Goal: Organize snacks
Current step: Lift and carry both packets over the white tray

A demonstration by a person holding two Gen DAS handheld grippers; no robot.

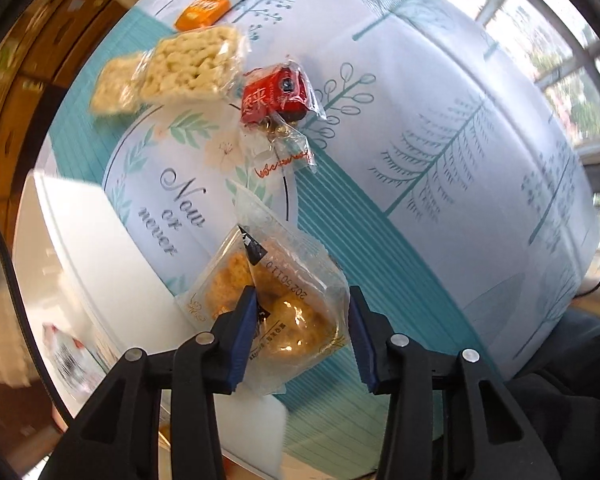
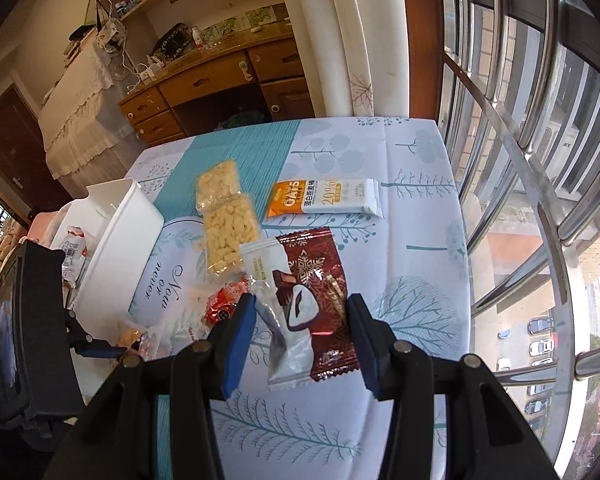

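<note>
Between the blue pads of the left gripper [image 1: 302,332] sits a clear-wrapped pastry packet [image 1: 276,300]; the jaws stand fairly wide, the left pad touches the wrapper, and the right pad appears just beside it, so a firm hold cannot be confirmed. The right gripper [image 2: 302,338] is equally wide, and a maroon chocolate packet [image 2: 316,300] overlapping a white sachet [image 2: 266,276] lies between its pads on the tablecloth [image 2: 420,208], not clamped. Beyond the left gripper, the white bin [image 2: 116,248] stands at the table's left edge, just beside the pastry packet, with some packets visible behind it. Farther out lie a red candy packet [image 1: 278,94], two clear rice-puff bars [image 2: 226,220] placed end to end, and an orange-and-white oat bar [image 2: 324,198], all loose on the cloth. Judged from this layout, most snacks remain outside the bin. Risks: the slick, air-filled pastry wrapper may slide out of a partial pinch during the lift; excess closing force may crush the pastry. On the right side, closing over two overlapped packets may grip only the upper one, or drag the sachet sideways. The bin is light and near the edge; a knock from either gripper may push it off
</note>
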